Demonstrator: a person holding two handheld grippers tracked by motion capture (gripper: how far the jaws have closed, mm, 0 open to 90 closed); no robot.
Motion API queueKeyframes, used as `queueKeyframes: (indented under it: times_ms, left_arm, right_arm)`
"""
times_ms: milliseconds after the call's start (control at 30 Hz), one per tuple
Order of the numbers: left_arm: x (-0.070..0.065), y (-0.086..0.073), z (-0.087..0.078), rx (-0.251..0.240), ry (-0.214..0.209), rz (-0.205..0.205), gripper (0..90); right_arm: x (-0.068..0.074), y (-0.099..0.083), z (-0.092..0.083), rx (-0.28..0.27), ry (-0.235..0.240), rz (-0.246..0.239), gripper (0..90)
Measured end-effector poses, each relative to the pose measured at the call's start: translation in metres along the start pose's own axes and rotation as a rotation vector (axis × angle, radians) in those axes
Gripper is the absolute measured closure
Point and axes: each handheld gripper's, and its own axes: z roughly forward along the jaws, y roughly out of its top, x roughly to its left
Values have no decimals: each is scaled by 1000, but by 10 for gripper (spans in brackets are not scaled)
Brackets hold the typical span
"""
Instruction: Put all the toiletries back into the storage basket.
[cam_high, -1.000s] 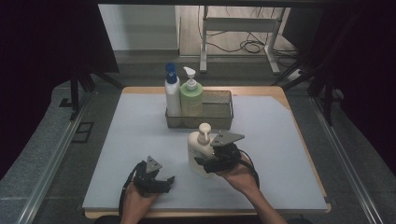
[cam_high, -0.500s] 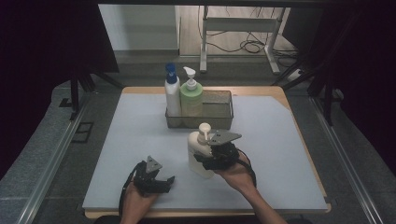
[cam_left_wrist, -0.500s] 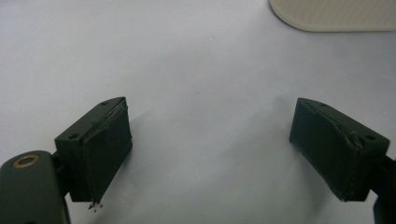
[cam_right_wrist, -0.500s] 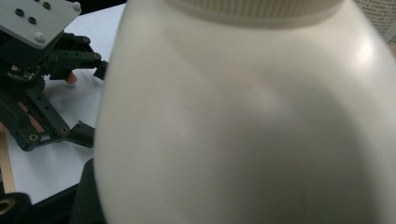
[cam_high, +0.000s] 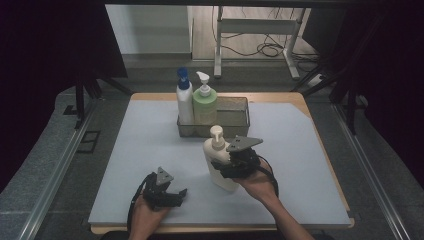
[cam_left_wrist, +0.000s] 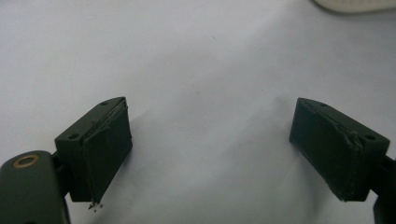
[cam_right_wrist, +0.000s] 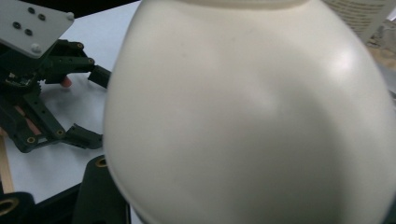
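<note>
One cream pump bottle (cam_high: 219, 161) upright, pinched between right tongs (cam_high: 223, 167); left tongs (cam_high: 176, 194) spread, well apart.

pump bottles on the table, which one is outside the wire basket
The cream plastic pump bottle, standing on the grey mat beside the right gripper. The blue-capped white bottle and the green pump bottle stand inside the basket.

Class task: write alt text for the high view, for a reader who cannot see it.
The right gripper clasps a cream pump bottle standing on a pale mat. The left gripper rests open nearby. Behind, a wire basket holds two bottles.
</note>
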Motion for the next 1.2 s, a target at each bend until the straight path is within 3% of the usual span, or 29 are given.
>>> queueKeyframes:
  times_ms: [600,1200]
  left_arm:
    - [0,0,0,0,-1,1,122]
    - [0,0,0,1,-1,1,122]
  right_arm:
    - [-31,18,-23,-25,-48,35,394]
    - [-65,52,-37,-61,-126,79,395]
